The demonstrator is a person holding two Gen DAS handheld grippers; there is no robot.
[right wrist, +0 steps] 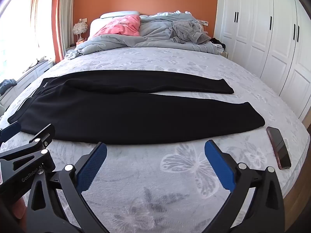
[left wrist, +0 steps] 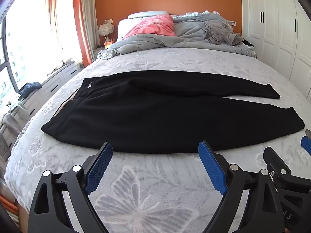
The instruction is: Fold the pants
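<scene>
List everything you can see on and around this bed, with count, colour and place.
pants: one, black, flat across the bed, legs slightly apart
phone: one, dark, on the bed right of the pants
bed cover: one, pale grey, butterfly pattern
duvet: one, grey, bunched at the head
pillow: one, pink, at the headboard
wardrobe: one, white, right wall
curtain: one, orange, at the window
lamp: one, white, bedside
left gripper: one, black with blue pads, open, empty
right gripper: one, same, open, empty
</scene>
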